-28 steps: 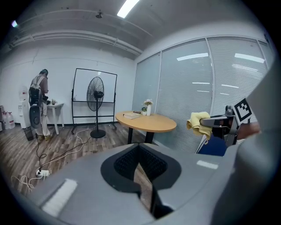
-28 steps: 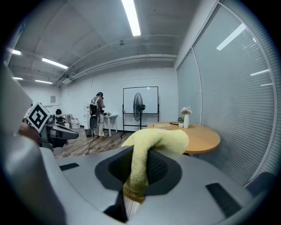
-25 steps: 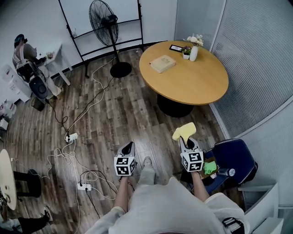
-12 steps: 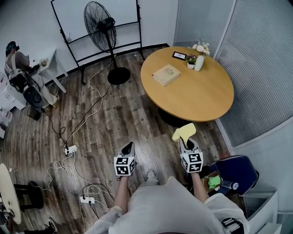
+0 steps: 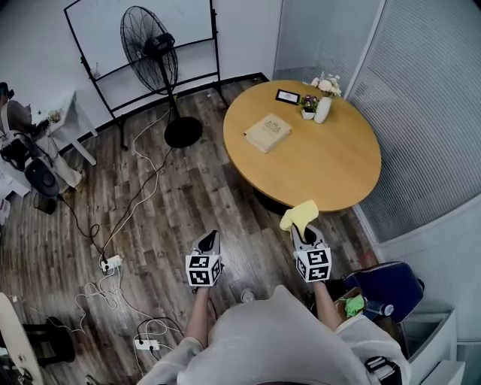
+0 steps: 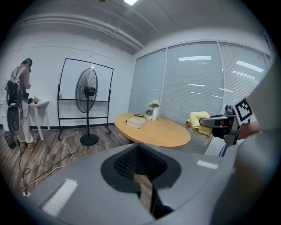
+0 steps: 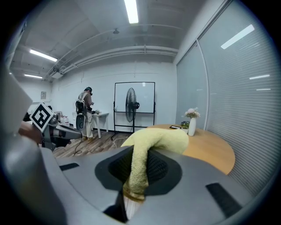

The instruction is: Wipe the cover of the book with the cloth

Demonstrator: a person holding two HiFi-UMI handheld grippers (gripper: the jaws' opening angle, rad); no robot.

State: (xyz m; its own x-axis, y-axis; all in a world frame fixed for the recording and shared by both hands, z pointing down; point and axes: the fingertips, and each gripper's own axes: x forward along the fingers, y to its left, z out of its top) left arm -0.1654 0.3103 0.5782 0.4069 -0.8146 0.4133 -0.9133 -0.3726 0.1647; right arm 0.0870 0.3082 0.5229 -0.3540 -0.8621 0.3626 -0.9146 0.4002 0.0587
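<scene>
Right hand-held gripper clamps the cloth, well short of the book.

Ceiling tube lights fill the room with bright, even light and soft shadows. Both gripper views bulge fisheye-round with black corners; the yellow cloth in my right gripper blurs up close.

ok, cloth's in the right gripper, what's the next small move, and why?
Probably step in and carry the right gripper forward-left over the table toward the book. It clamps the cloth but sits at the table's near edge, and the book lies on the far side.
</scene>
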